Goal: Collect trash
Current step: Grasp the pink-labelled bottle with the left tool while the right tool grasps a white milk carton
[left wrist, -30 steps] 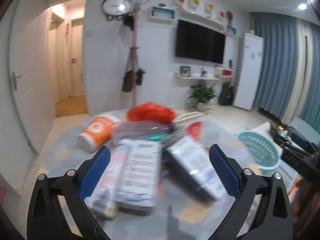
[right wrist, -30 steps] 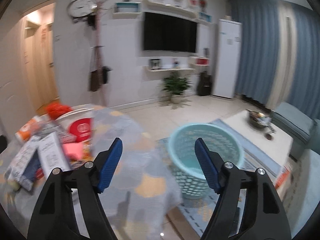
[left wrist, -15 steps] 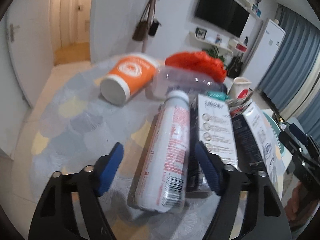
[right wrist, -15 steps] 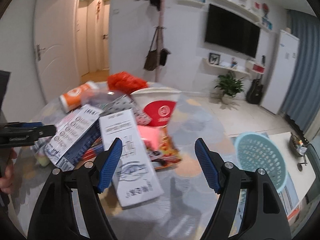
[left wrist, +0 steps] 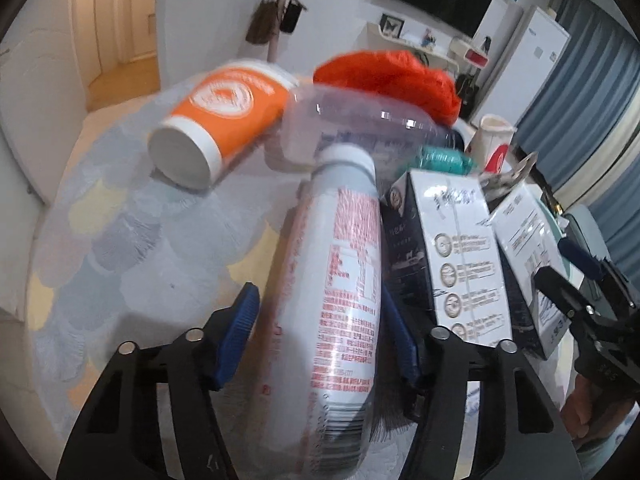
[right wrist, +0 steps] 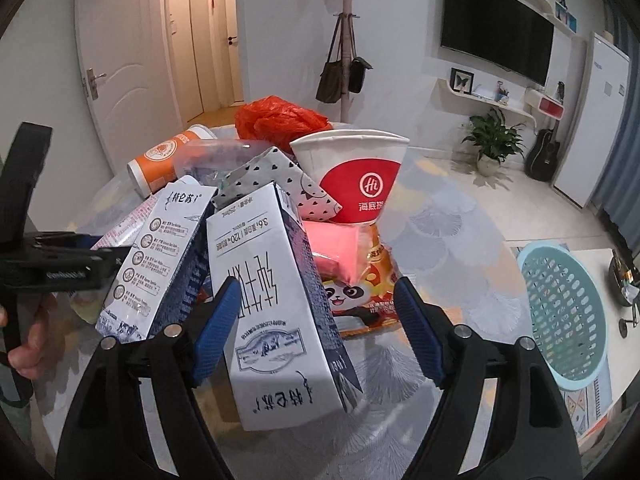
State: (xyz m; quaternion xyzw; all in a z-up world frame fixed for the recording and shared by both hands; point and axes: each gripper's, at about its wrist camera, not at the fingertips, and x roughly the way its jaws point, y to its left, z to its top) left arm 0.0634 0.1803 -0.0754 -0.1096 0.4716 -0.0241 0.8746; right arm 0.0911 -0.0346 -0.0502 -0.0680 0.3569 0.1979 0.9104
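The jaws of the left gripper (left wrist: 322, 328) stand on either side of a white bottle (left wrist: 340, 312) with red print, which lies on its side on the counter (left wrist: 132, 232) with its cap pointing away; the blue pads look close against its flanks, but I cannot tell whether they press it or only bracket it. Beyond the bottle's cap lie a clear plastic container (left wrist: 352, 128), an orange paper cup (left wrist: 224, 112) tipped over to the far left, and a crumpled red plastic bag (left wrist: 388, 76) farthest off. Just right of the left jaws lies a milk carton (left wrist: 452, 248), touching the bottle's side. The jaws of the right gripper (right wrist: 318, 330) are spread wide around another milk carton (right wrist: 276, 300), the left pad close to its side and the right pad clearly apart from it. Ahead of these jaws sit a pink packet (right wrist: 336, 248), a panda snack bag (right wrist: 360, 292) and a red-and-white paper cup (right wrist: 356, 172). Off to the far right, down on the floor, stands a teal basket (right wrist: 564, 312).
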